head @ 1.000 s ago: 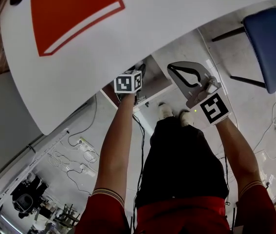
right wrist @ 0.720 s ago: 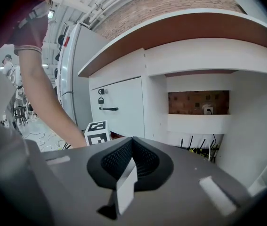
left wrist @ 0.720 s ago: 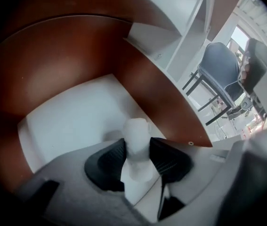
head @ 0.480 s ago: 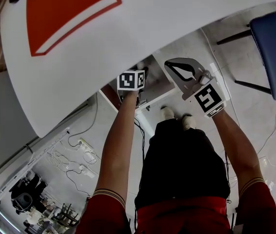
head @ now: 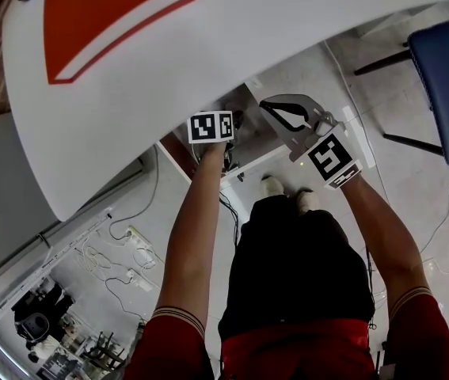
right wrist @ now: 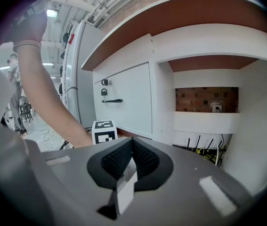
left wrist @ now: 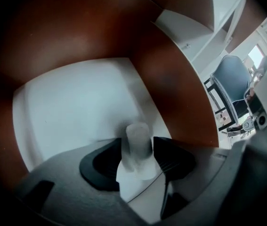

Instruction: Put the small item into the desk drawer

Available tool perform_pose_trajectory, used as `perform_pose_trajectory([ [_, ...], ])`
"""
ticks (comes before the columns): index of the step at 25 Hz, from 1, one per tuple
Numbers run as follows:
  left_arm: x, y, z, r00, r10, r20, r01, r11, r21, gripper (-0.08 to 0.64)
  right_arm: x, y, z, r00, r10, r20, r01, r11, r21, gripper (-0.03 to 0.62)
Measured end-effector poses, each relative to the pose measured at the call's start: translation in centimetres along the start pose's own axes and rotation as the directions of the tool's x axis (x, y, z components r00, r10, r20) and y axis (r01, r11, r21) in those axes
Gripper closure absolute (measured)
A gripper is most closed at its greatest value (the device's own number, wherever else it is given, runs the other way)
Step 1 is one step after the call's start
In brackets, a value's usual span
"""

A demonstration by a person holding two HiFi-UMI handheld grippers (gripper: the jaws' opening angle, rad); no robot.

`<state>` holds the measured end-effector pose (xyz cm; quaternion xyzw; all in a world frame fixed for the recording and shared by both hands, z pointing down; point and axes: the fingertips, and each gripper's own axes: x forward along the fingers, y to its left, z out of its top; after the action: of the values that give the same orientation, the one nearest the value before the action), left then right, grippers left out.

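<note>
Left claw (left wrist: 137, 153) inside desk drawer (left wrist: 72, 107), jaws opening; small white item (left wrist: 138, 134) loose between them, over drawer floor. Right claw (right wrist: 132, 155) pinched together, empty, outside. Drop nearly done; remaining, likely: withdraw claw, push drawer closed.

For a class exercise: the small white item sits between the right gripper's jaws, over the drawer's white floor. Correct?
No. The small white item sits between the opening jaws of the left gripper, over the drawer's white floor: see the left gripper view.
</note>
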<state>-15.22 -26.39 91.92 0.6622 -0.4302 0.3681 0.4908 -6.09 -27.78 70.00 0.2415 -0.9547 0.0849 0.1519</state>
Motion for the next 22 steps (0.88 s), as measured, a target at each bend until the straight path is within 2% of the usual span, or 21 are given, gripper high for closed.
perform_pose_trajectory([
  [3, -0.5, -0.2, 0.3, 1.0, 0.006, 0.011, -0.007, 1.0, 0.028, 0.333, -0.2, 0.1, 0.0, 1.0, 0.0, -0.004, 0.0, 1.0, 0.002, 0.58],
  [7, -1.8, -0.8, 0.6, 0.999, 0.042, 0.028, -0.044, 0.993, 0.107, 0.331, -0.7, 0.1, 0.1, 1.0, -0.004, -0.01, 0.004, 1.0, 0.012, 0.58],
  [14, -6.0, -3.1, 1.9, 0.992, 0.06, 0.108, -0.08, 0.98, 0.183, 0.341, -2.4, 0.9, 2.4, 1.0, -0.007, -0.02, 0.007, 1.0, 0.027, 0.58],
  [22, -14.3, -7.0, 3.0, 0.961, 0.061, 0.268, -0.125, 0.965, 0.23, 0.48, -5.0, 2.3, 8.0, 1.0, -0.005, -0.017, 0.006, 0.999, 0.042, 0.58],
])
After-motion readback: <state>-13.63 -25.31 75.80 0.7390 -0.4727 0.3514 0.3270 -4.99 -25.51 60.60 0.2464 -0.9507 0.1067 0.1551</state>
